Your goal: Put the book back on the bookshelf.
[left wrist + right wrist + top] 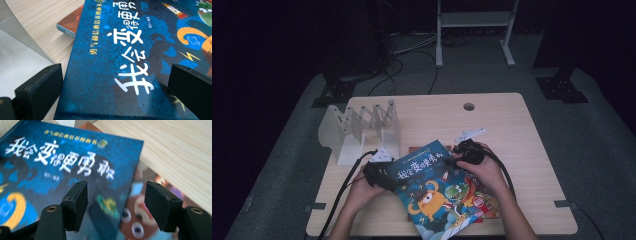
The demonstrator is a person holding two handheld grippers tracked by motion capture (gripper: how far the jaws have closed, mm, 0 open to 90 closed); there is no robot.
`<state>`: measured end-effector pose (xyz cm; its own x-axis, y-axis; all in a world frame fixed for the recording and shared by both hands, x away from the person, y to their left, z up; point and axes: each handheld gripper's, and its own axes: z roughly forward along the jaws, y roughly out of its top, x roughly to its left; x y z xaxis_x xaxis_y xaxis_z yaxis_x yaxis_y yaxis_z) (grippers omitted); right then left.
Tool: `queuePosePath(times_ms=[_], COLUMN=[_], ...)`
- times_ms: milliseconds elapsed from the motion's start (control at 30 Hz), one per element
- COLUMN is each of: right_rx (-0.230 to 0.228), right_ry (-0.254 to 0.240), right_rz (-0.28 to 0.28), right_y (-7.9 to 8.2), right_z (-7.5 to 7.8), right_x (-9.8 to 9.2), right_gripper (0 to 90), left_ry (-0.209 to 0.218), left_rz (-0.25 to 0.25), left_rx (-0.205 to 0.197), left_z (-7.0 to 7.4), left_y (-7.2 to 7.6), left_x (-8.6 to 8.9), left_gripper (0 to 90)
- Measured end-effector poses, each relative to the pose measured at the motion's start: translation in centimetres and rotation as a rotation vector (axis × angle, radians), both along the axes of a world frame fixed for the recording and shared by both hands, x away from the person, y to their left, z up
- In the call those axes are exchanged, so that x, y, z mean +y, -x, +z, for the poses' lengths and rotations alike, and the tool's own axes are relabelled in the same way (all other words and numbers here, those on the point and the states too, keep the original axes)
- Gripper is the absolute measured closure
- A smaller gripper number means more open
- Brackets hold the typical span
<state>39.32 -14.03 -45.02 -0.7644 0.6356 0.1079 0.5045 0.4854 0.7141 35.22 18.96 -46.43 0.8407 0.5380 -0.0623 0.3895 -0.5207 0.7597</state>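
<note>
Now both claws hover spread over the blue picture book (439, 190), gripping nothing, on a pale wood table (512, 125); grey carpet, dark room around.

The blue book (437, 187) hides most of the books under it (484, 202), and its near corner is cut off by the high view's bottom edge. In the right gripper view the blue book (62, 170) and the cover beside it (135, 220) are blurred. The forearms beside the blue book run off the bottom of the high view.
</note>
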Motion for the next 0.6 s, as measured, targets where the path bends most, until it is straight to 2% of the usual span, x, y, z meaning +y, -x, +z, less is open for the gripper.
queuePosePath(times_ms=[267,433,600], right_rx=[-0.023,-0.034,-0.036], right_ry=[-0.004,0.0,-0.01], right_rz=[-0.034,-0.062,-0.08], right_y=[2.9,5.4,7.7], right_z=[-0.2,-0.2,-0.2], right_x=[-3.8,-6.5,-8.3], right_gripper=[34.4,34.1,33.8], left_ry=[0.002,0.005,0.0], left_rz=[0.009,0.007,0.005], left_rx=[0.014,0.016,0.017], left_z=[0.0,0.0,0.0], left_y=[0.0,0.0,0.0], left_x=[0.0,0.1,0.1], left_gripper=[0.0,0.0,0.0])
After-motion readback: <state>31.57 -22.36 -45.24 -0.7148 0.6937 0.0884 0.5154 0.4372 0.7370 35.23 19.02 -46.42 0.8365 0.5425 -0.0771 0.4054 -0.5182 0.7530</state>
